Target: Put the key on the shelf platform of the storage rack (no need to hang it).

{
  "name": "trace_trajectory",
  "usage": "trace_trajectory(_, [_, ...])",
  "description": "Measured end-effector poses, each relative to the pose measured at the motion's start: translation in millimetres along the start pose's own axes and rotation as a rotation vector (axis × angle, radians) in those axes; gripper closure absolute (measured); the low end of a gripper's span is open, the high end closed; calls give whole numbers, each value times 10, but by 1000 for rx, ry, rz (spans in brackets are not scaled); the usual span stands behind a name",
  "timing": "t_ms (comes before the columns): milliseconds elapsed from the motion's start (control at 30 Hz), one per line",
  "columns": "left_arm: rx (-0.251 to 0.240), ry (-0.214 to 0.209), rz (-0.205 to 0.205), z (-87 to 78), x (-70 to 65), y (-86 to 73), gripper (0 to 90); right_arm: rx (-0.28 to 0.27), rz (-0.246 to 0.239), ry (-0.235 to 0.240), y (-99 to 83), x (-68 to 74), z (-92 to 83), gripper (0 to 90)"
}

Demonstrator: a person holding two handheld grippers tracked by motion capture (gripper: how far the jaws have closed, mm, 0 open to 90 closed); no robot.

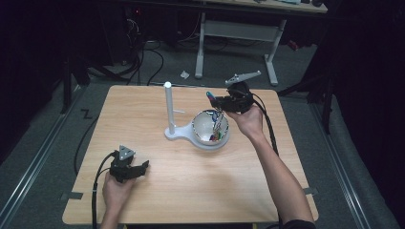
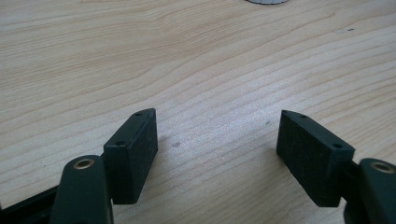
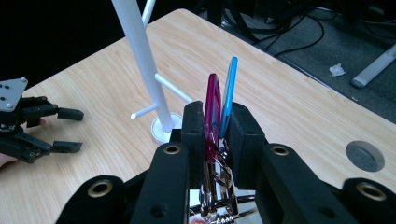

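A: Right side first. Gripping anything?

B: Pressing narrow on two flat strips, magenta strip (image 3: 213,105) and blue strip (image 3: 229,91), standing side by side between the black pads (image 3: 194,128). Sticking up past the tips of the right gripper (image 3: 217,121) toward 12 o'clock in the right gripper view. Dangling metal rings (image 3: 217,179) below the pads.

A: And hanging over what?

B: Hovering in the high view at the 1 o'clock rim of a white bowl (image 1: 200,134), right gripper (image 1: 215,101) pointing toward 9 o'clock, coloured pieces (image 1: 218,125) trailing down inside the bowl. Cannot tell whether touching its bottom.

A: Sitting where, that bowl?

B: Resting near the middle of the wooden table (image 1: 191,191), joined to a white stand (image 1: 168,105) rising at its 10 o'clock, two thin pegs (image 3: 173,88) branching off the post.

A: Left side?

B: Gaping wide, pads (image 2: 140,144) well apart, gripping nothing, just bare wood grain between them. Left gripper (image 2: 217,135) lying low at the table's 7 o'clock, left gripper (image 1: 144,167) aiming toward 3 o'clock, hand wrapped behind it.
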State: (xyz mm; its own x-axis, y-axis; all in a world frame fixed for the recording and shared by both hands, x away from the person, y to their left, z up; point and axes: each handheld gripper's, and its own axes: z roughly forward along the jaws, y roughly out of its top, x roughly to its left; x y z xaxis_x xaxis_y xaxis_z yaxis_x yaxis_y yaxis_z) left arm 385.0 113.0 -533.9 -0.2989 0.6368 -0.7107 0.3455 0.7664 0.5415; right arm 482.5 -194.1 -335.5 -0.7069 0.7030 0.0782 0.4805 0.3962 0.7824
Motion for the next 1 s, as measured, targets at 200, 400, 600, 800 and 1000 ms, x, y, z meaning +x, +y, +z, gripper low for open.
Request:
trace_trajectory(200, [-6,-5,21,4,12,3,296,15,-7,-2,-60,1,46,786])
trace_trajectory(400, [-6,-4,18,4,10,1,295,26,-6,0,-109,-6,101,785])
trace_trajectory(600, [-5,-5,14,3,7,0,296,43,-2,-6,-171,-12,160,785])
trace_trajectory(800, [-5,-5,15,3,8,0,296,52,-3,-5,-231,-25,223,785])
trace_trajectory(1000, [-5,-5,15,3,8,-1,296,45,0,-9,-282,-30,269,784])
